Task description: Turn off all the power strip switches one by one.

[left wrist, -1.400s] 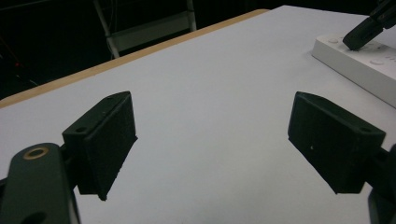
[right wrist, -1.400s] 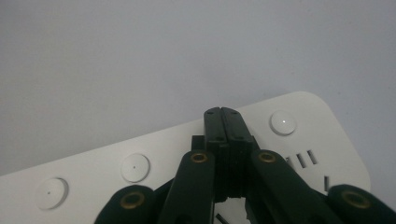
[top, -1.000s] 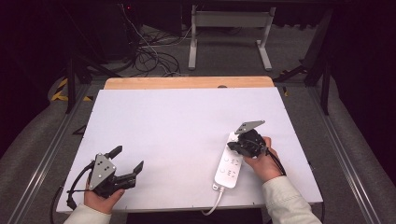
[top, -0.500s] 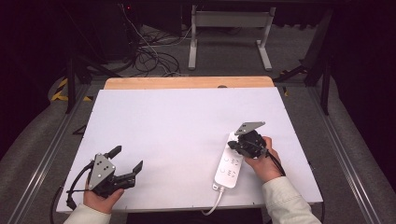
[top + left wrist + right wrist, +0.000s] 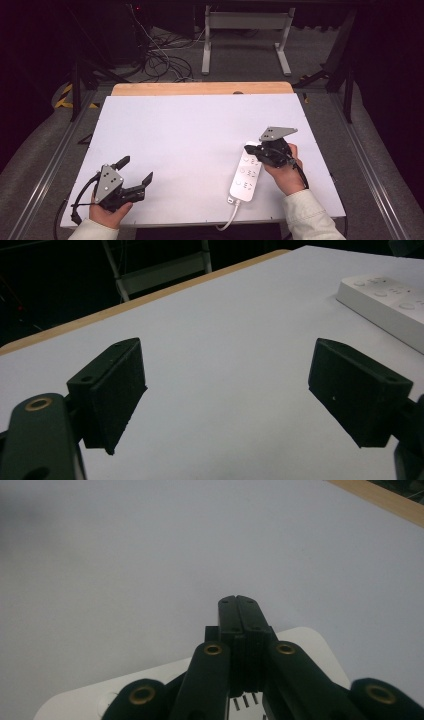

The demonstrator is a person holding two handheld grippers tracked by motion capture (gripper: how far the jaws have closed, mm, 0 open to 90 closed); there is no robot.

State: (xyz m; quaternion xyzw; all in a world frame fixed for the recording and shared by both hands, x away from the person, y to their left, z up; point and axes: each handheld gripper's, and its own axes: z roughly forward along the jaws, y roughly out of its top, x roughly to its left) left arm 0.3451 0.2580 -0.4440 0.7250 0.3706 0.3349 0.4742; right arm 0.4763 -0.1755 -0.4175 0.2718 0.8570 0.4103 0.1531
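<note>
A white power strip [image 5: 245, 174] lies on the white tabletop [image 5: 190, 130] at the right, its cord running off the near edge. My right gripper [image 5: 250, 148] hovers over the strip's far end and points left. In the right gripper view its jaws [image 5: 237, 601] are pressed together with nothing between them, and the strip's rounded end [image 5: 312, 647] shows underneath. My left gripper [image 5: 135, 170] rests near the front left corner, held in a hand. It [image 5: 235, 385] stands wide open over bare table. The strip [image 5: 390, 297] is far off at the upper right of that view.
A wooden strip [image 5: 200, 88] edges the table's far side. Beyond it are a metal frame [image 5: 245, 35] and loose cables [image 5: 160, 60] on the floor. Metal rails run along both sides of the table.
My right gripper has lifted a little and shifted slightly right over the far end of the power strip. The left gripper has stayed put.
</note>
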